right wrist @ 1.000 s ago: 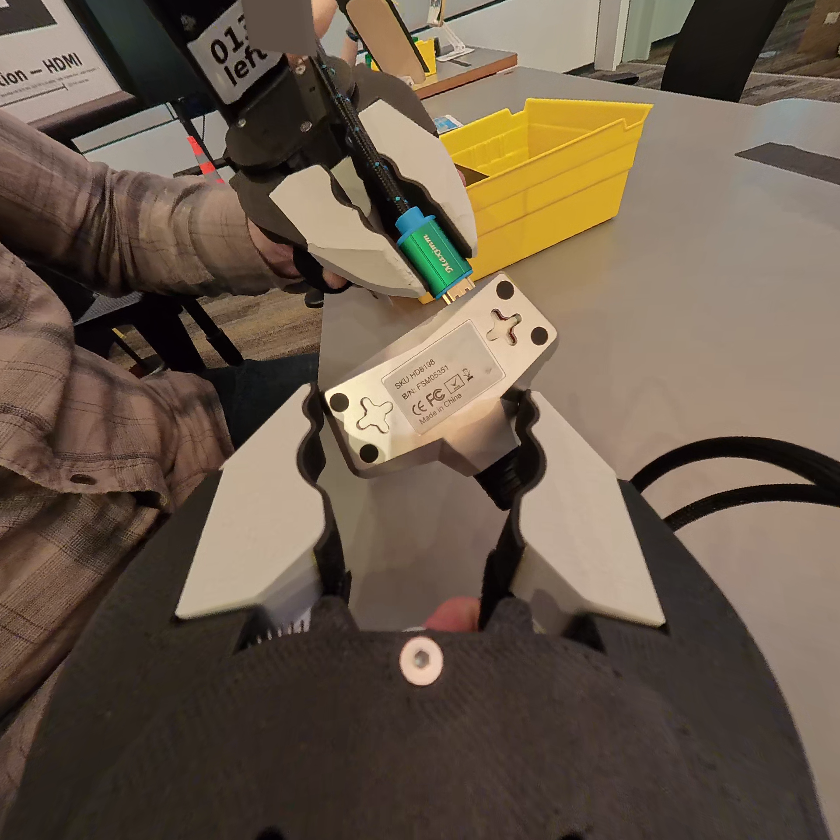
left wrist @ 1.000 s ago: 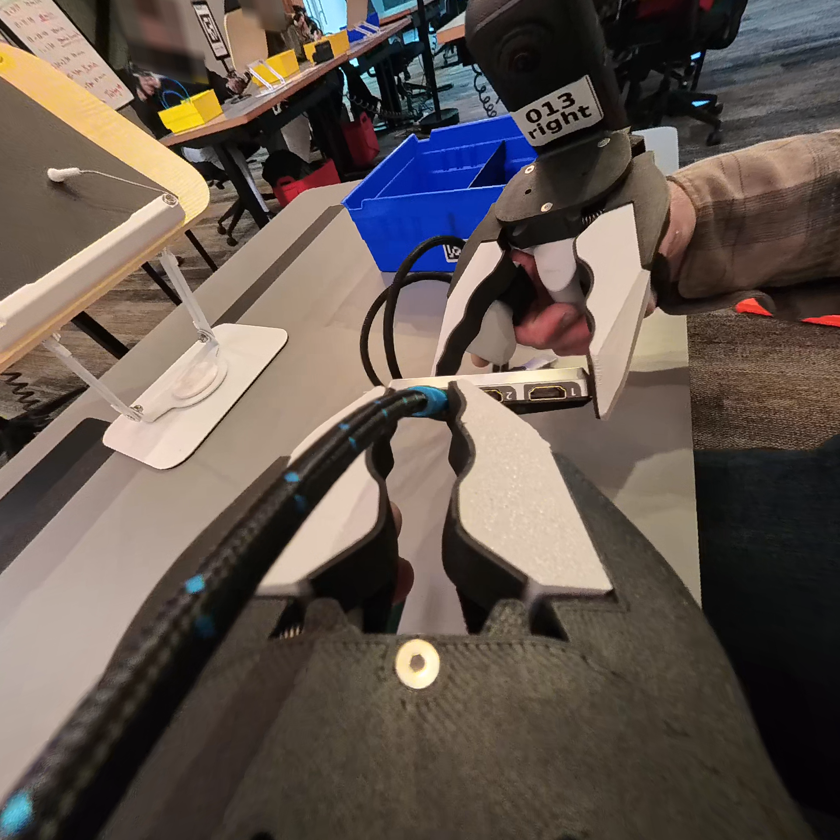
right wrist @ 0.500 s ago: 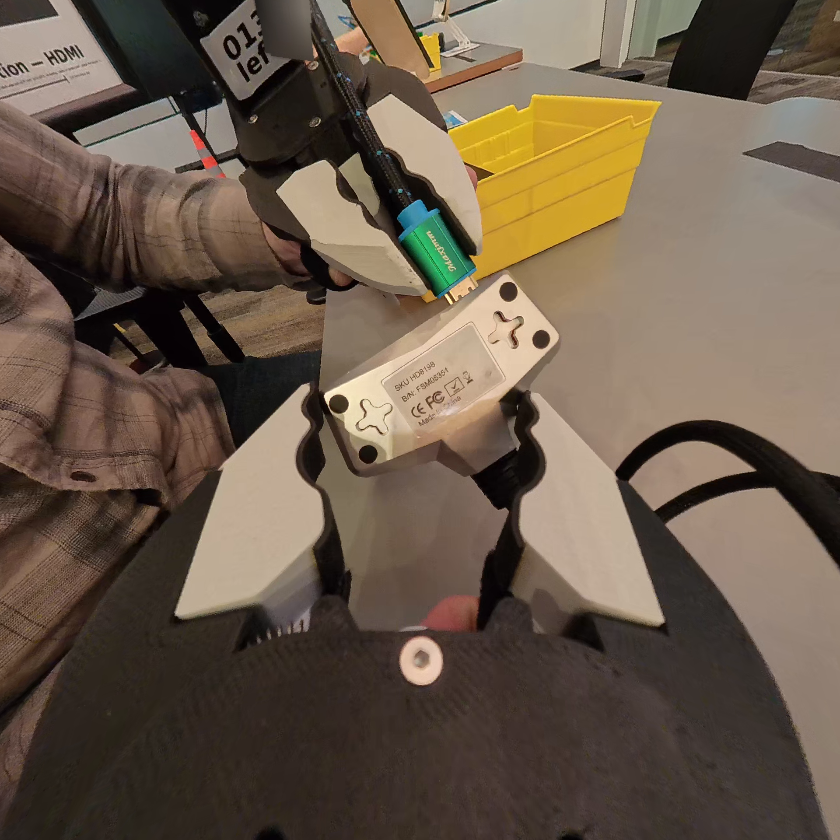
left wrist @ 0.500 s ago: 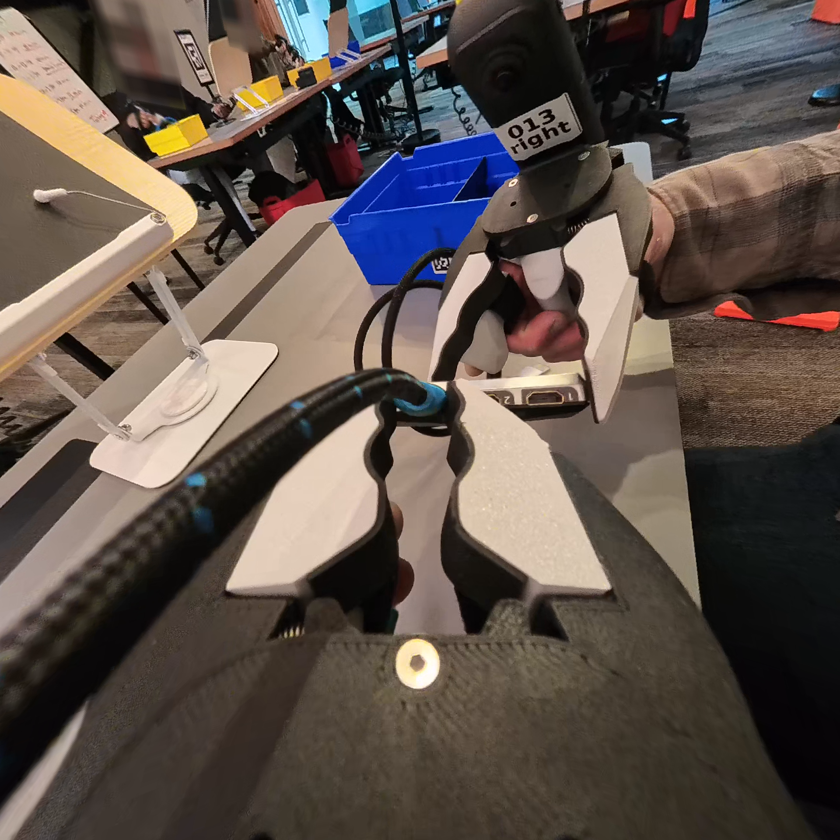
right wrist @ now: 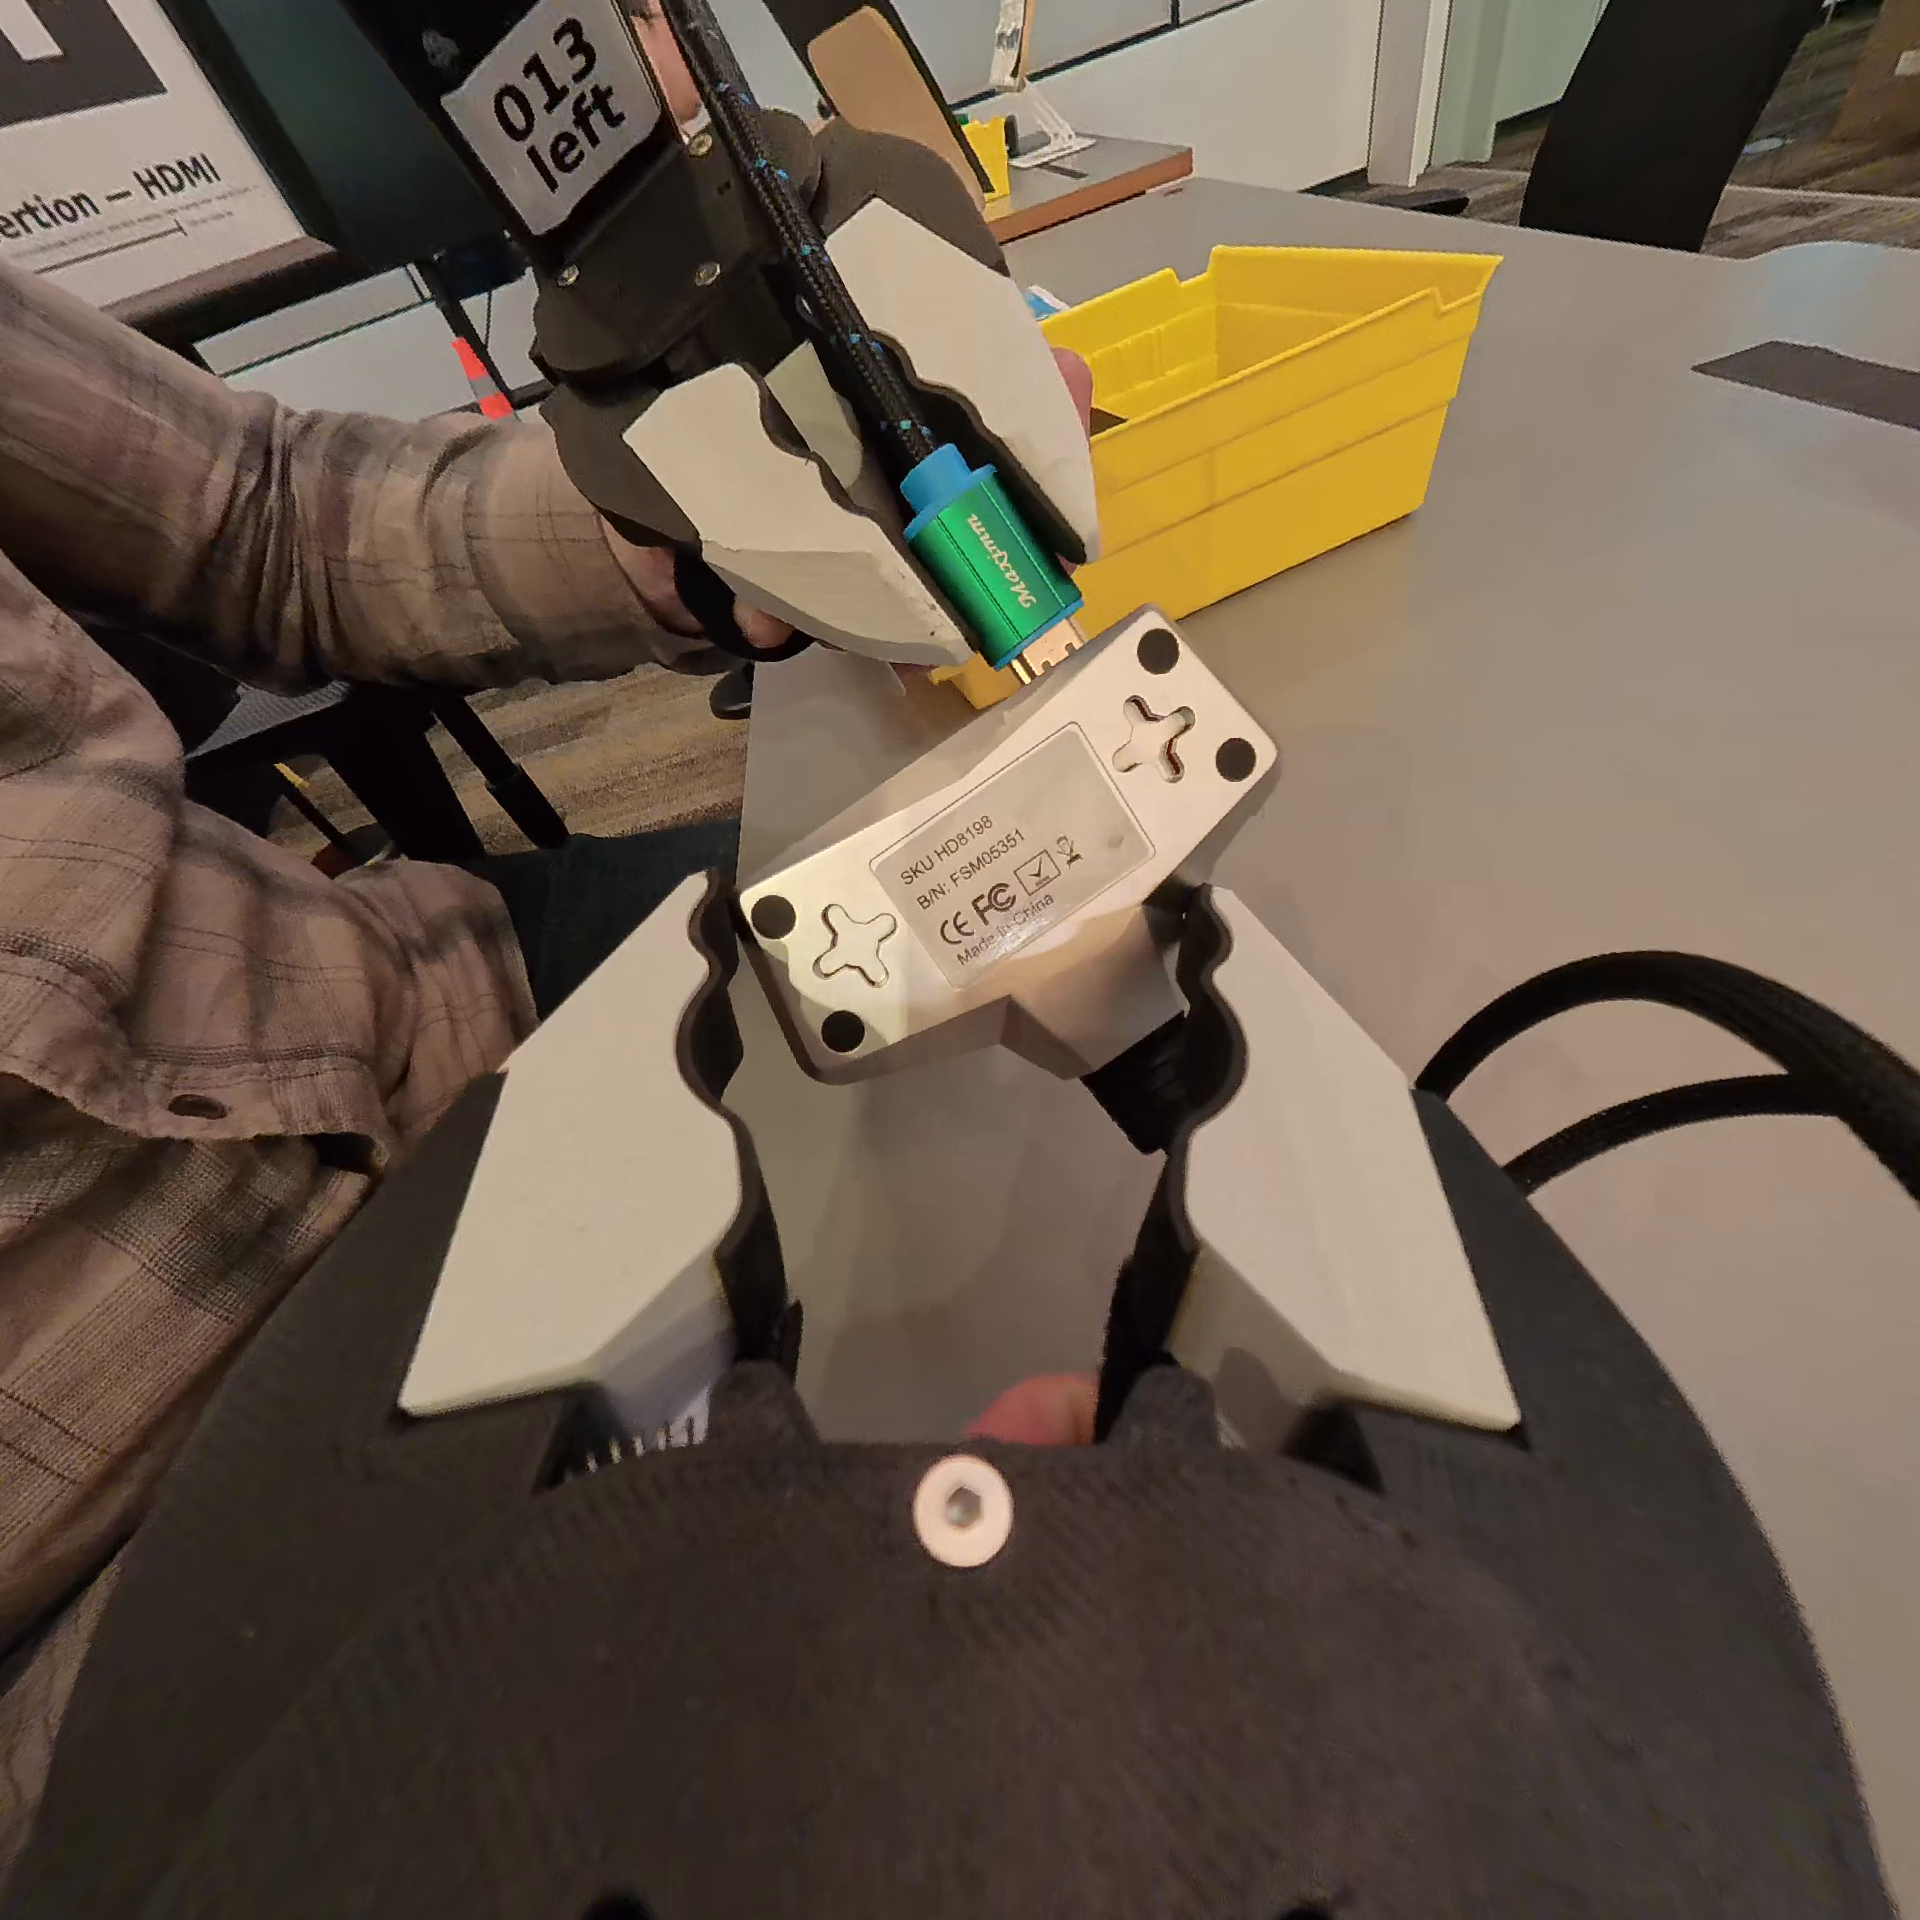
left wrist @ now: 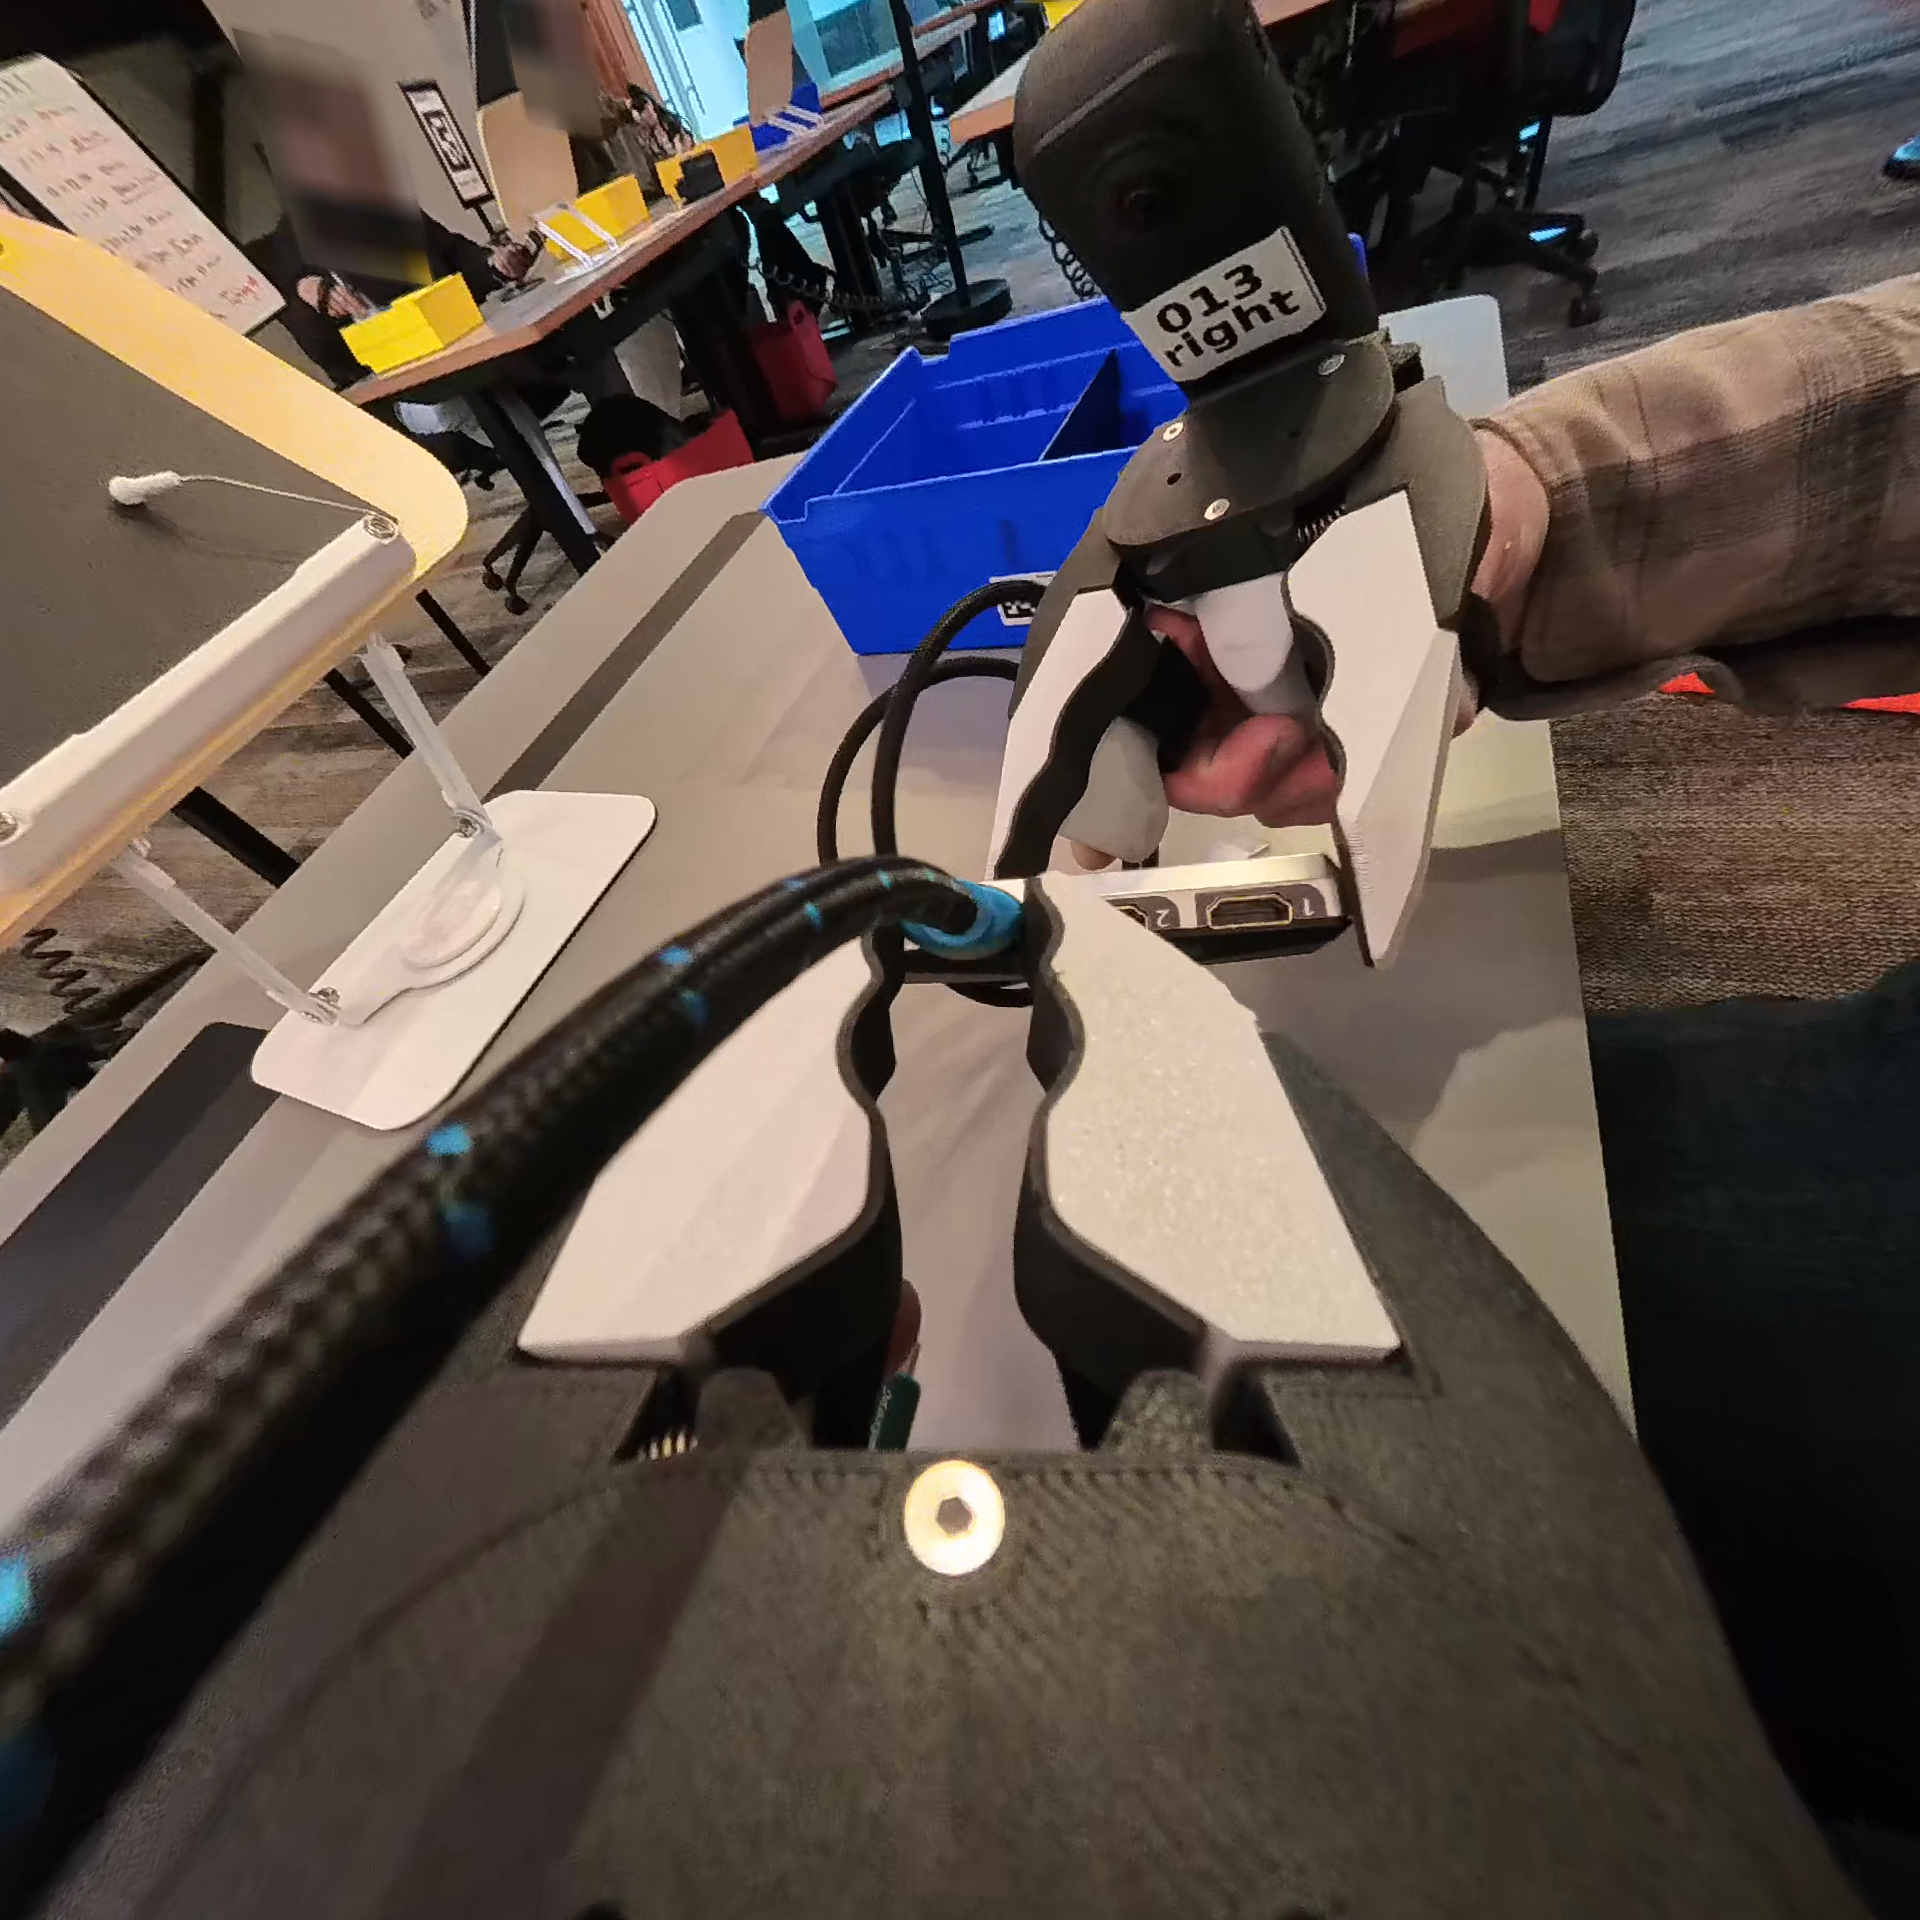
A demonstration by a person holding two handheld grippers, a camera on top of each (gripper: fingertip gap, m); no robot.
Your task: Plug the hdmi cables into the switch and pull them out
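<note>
Between left gripper (right wrist: 966,582) fingertips, green plug (right wrist: 992,577) touching clamped switch (right wrist: 1003,847).

A grey table (right wrist: 1558,644) carries a yellow bin (right wrist: 1278,416), blue bin (left wrist: 935,520) and white stand base (left wrist: 457,956).

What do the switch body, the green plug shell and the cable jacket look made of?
The silver angular switch box looks like brushed metal, probably aluminium: soft sheen, crisp chamfered edges. The green plug shell looks like anodised metal with an even satin gloss. The black cable with blue flecks shows a woven weave, likely braided nylon.
</note>
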